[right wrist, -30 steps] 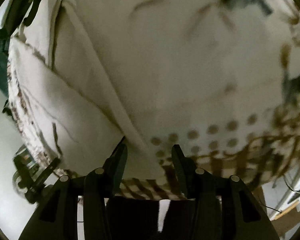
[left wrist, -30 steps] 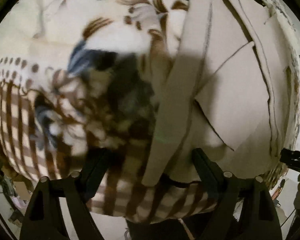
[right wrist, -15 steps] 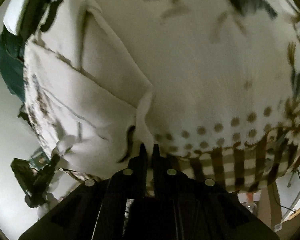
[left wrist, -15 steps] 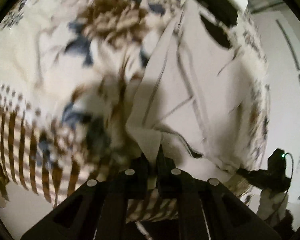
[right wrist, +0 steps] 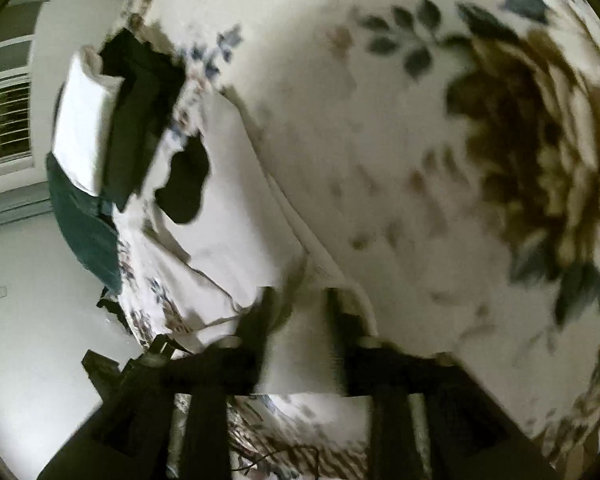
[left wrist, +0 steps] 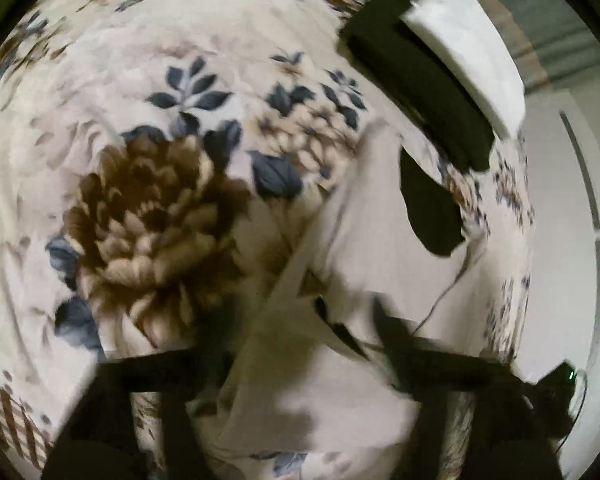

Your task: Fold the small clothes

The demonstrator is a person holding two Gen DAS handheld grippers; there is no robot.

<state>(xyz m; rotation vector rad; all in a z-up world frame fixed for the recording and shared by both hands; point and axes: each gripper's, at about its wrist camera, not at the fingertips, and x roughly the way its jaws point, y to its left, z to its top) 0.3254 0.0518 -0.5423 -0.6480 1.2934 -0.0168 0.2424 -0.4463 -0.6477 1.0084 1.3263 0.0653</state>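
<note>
A small cream garment [left wrist: 364, 264] lies on a floral blanket [left wrist: 148, 128], folded over on itself, with a black patch [left wrist: 432, 216] showing at its far end. My left gripper [left wrist: 300, 328] is open, its fingers spread wide over the near edge of the garment. In the right wrist view the same cream garment [right wrist: 236, 216] lies left of centre. My right gripper [right wrist: 300, 308] is open, with the garment's near edge lying between its fingers.
A black folded item [left wrist: 420, 80] and a white folded item [left wrist: 468, 44] lie at the blanket's far edge; they also show in the right wrist view [right wrist: 140, 112]. A teal cloth [right wrist: 84, 220] hangs beside them. A pale floor [right wrist: 40, 320] lies beyond the blanket's edge.
Both grippers were shut on the garment's near edge half a second ago and have now opened. The edge has been carried forward and the garment now lies folded over.
</note>
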